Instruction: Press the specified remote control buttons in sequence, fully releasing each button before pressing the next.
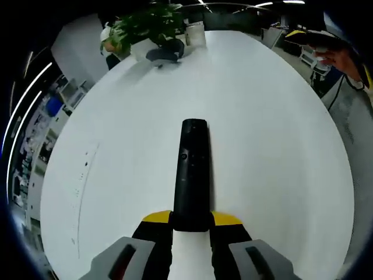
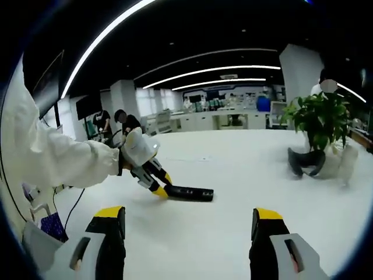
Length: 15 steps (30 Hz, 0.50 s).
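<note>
Wide bare white tabletop [image 1: 268, 128] lies open around the slim black remote control [image 1: 191, 175]; only a leafy green potted plant [image 1: 152, 26] stands at the far end.

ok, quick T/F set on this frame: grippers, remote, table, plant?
1. The left gripper is shut on the near end of the remote. True.
2. The right gripper holds the remote. False: its jaws stand wide apart with nothing between them, back from the remote.
3. The remote lies flat on the white table. True.
4. The potted plant stands right beside the remote. False: it stands at the table's far end.
5. The remote is white. False: it is black.
</note>
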Available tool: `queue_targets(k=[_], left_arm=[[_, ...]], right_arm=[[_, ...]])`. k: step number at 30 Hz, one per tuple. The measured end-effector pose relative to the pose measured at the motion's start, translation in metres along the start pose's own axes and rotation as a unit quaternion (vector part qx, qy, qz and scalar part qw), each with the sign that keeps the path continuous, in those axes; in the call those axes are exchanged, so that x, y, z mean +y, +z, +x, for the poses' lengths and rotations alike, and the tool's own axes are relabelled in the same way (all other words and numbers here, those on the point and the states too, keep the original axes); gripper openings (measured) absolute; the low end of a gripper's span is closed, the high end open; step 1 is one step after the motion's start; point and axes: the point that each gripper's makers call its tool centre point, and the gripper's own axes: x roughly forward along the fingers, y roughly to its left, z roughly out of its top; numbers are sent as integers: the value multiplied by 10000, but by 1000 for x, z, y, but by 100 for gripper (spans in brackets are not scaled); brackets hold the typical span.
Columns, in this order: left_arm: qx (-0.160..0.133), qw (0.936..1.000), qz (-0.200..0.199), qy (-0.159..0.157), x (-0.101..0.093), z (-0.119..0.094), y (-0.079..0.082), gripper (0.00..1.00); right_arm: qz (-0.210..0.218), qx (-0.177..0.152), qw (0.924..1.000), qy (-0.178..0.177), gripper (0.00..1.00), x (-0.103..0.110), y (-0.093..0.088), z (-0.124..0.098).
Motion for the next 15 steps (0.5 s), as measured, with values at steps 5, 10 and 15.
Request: queue_targets(k=[5, 10, 15], left_arm=[[3, 10000, 42, 48, 16, 3, 5, 22], [103, 9999, 96, 27, 30, 8, 3, 22], [178, 9998, 120, -27, 41, 12, 3, 22]], right_arm=[[76, 47, 10000, -22, 88, 0, -3, 1], [93, 90, 9999, -17, 88, 1, -5, 2], [132, 118, 9998, -31, 88, 0, -7, 3]])
